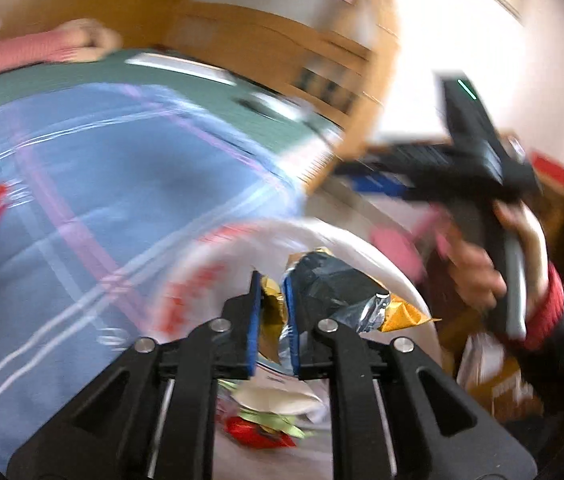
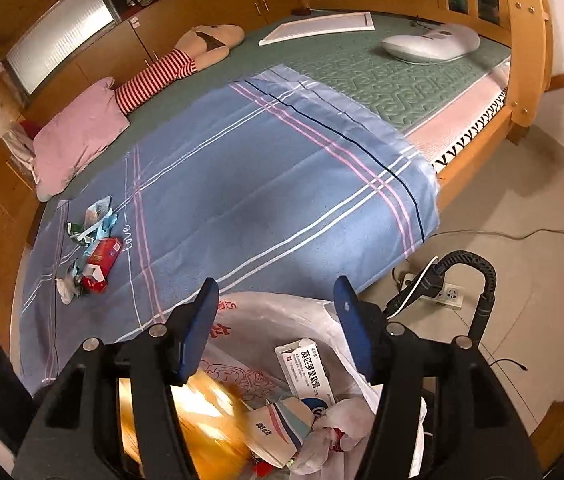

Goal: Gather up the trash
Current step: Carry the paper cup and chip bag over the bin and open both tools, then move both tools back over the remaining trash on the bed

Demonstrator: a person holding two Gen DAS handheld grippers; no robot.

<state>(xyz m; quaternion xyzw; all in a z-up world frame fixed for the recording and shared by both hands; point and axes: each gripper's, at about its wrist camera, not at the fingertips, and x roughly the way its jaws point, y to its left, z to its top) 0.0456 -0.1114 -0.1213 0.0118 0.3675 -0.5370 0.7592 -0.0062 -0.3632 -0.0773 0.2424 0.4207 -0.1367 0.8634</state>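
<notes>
Hanging over the trash bag [image 2: 265, 320] w/ both my grippers, bc that's where all the trash goes. The bag is white w/ red print and sits on the floor right beside the bed [image 2: 478, 136], so it's easy to reach from the blanket.

My right gripper [image 2: 277, 320] has its jaws wide apart & nothing is between them. Below it, in the bag, I see a white medicine box [image 2: 306, 368], some crumpled paper and a blurry orange thing [image 2: 201, 420] that may be a wrapper. I think it's blurry bc it is dropping in, but I can't be sure.

My left gripper [image 1: 273, 316] has its jaws close together, w/ a thin gap. A gold wrapper [image 1: 271, 300] shows in that gap. The view is very blurry, so I can't tell if the pads press on it or if it just lies in the bag behind them. A shiny black & silver wrapper [image 1: 334, 284] sits right next to it.

More trash is left. A small pile [image 2: 89, 248] lies on the blue blanket [image 2: 261, 200] near the pink pillow [image 2: 77, 140]: a red & white box, torn packets, a tissue. It's well apart from the bag, so I guess that's my next stop.
</notes>
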